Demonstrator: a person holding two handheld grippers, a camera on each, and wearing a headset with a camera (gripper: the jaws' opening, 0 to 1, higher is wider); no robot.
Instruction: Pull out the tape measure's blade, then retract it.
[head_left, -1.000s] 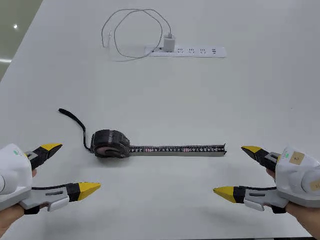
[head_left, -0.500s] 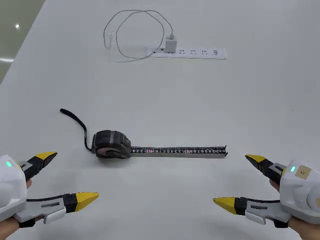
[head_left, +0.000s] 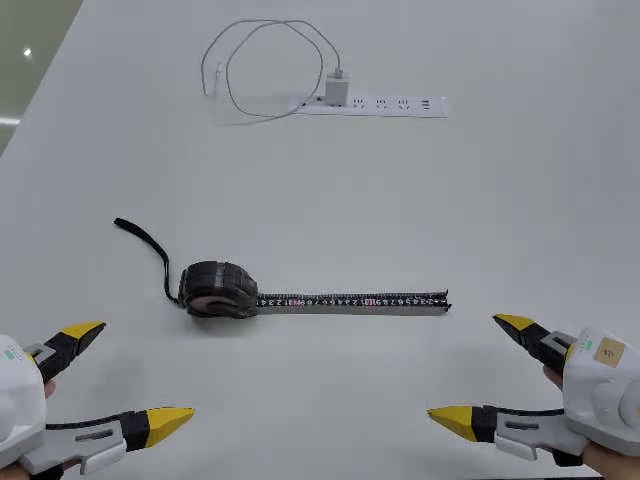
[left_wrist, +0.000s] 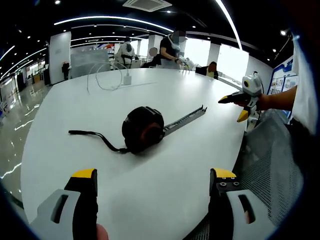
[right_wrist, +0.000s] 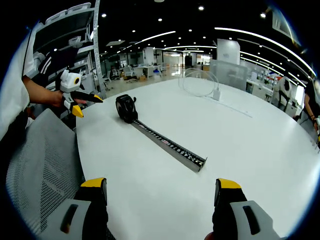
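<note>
On the white counter (head_left: 350, 200), roughly centred ahead of the person, the tape measure (head_left: 222, 291) lies on its side. Its dark case (head_left: 210, 285) is to the left. The blade (head_left: 350, 300) is already drawn out flat to the right and ends in the end hook (head_left: 446, 300). The black wrist strap (head_left: 145, 240) trails off to the far left. Left gripper (head_left: 140, 370) hovers by the counter's near edge, well apart from the case, jaws spread wide, nothing between them. Right gripper (head_left: 467, 366) likewise has its jaws spread and empty, near the end hook but not touching it. Power strip (head_left: 385, 104) sits far back, out of the way. Handling, as judged: the case looks rigid, compact and fairly dense, with a rubbery shell that should give good purchase, so clamp it across its flat sides with the left gripper. The blade looks like thin curved steel, stiff lengthwise yet prone to kink and slick on its faces; pinch it at the hook, not mid-span. The blade holding its length suggests a lock is on, but no lock button can be made out. Retraction is probably spring-driven, so guide the hook back to avoid a snap.
</note>
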